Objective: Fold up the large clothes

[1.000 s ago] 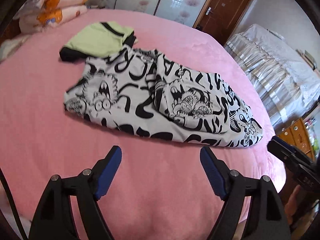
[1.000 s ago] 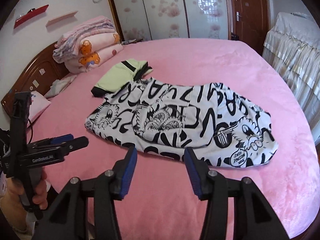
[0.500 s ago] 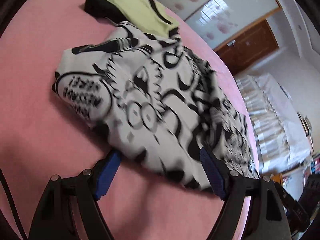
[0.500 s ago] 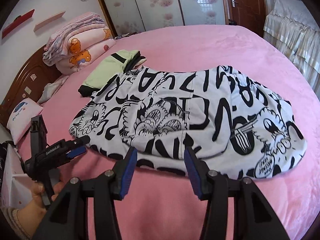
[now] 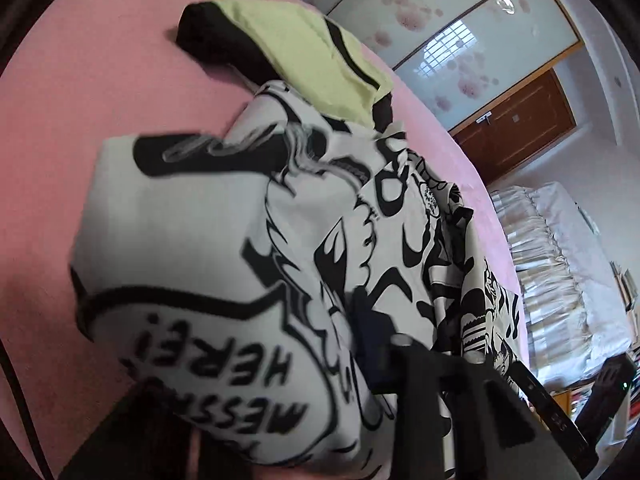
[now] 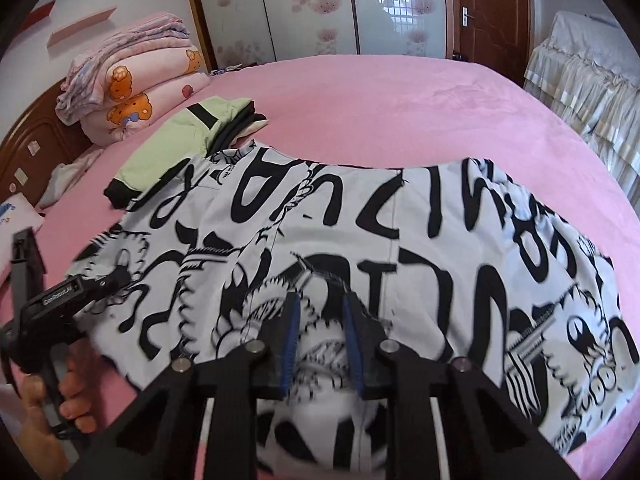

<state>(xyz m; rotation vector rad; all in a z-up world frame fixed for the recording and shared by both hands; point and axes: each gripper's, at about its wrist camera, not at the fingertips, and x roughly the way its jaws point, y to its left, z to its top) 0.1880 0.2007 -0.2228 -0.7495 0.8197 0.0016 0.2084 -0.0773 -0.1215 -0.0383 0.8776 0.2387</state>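
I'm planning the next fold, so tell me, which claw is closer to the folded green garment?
Left. The left claw sits at the printed shirt's edge just below the green garment; the right claw is farther along, over the shirt's middle.

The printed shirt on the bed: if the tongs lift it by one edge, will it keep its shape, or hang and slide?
The shirt looks thin and creased, so it would probably hang limp from the right tongs. It spreads wide over the bed, so the free part likely drags. It overlaps the green garment and may tug it.
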